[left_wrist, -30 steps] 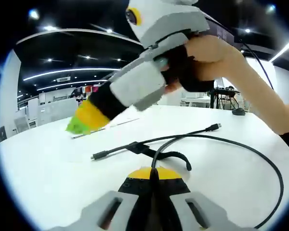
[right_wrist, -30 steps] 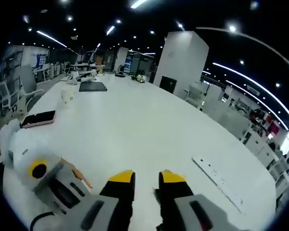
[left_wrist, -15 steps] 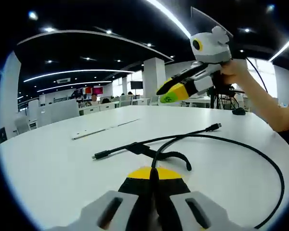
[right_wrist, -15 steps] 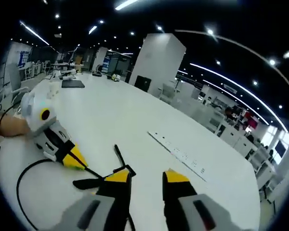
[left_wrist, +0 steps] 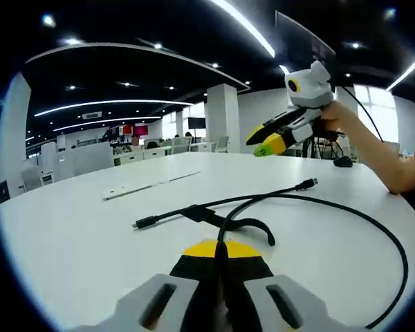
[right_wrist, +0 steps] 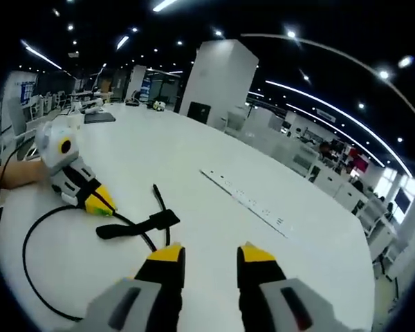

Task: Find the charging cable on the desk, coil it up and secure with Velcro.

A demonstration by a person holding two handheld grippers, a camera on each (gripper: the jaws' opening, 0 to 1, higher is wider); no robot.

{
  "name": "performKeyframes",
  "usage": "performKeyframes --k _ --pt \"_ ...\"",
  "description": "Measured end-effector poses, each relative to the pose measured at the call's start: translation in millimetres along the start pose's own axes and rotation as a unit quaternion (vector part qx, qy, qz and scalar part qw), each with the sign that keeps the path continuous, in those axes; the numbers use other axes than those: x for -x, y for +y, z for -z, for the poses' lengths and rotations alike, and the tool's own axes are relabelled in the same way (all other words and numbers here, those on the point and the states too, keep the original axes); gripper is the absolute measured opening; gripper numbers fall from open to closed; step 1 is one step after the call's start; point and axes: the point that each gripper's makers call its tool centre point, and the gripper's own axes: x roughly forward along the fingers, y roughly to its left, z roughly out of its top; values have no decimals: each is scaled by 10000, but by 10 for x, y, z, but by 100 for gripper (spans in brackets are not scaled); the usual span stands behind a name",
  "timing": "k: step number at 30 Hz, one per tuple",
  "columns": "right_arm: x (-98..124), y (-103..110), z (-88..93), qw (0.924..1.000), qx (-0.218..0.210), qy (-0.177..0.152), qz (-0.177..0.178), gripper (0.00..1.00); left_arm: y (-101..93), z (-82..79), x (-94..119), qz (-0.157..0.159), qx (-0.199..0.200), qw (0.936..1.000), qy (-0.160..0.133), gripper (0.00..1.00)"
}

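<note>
- Left gripper view: yellow-tipped left gripper pressed together on the thin black cable, low over the smooth white desk; cable loops wide to the right, flat black Velcro strap lying just ahead; right gripper raised above the desk, held by a hand.
- Right gripper view: right gripper spread apart, holding nothing; cable curving on the glossy desk, strap beside it, long white strip beyond.

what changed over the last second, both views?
The right gripper swung from close above the cable up and away to the table's far side, jaws open throughout. Nothing was grabbed or released. The left gripper stays shut on the cable, and cable and Velcro strap lie unchanged.
</note>
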Motion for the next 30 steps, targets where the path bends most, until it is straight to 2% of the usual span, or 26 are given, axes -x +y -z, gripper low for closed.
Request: performKeyframes --k 3,5,7,9,10,21,30 --pt "18 17 -27 9999 94 -17 43 30 0 -1 2 2 -1 10000 -8 2" --pt "13 71 -23 9997 221 38 -56 31 0 -2 2 1 -4 10000 -12 2" --pt "7 191 34 9985 397 219 -318 31 -1 -5 1 -7 -55 10000 -21 2" --pt "4 337 154 9940 705 543 -635 30 -6 -8 -1 -18 -134 9999 -34 2" --pt "-6 371 183 9926 773 605 -715 31 -9 -8 -1 -18 -159 9999 -39 2" --pt "-40 447 265 9899 891 773 -790 30 -12 -20 -9 0 -240 9997 -72 2" --pt "-76 500 350 9864 906 921 -1013 30 -10 -33 -18 -24 -231 9997 -86 4"
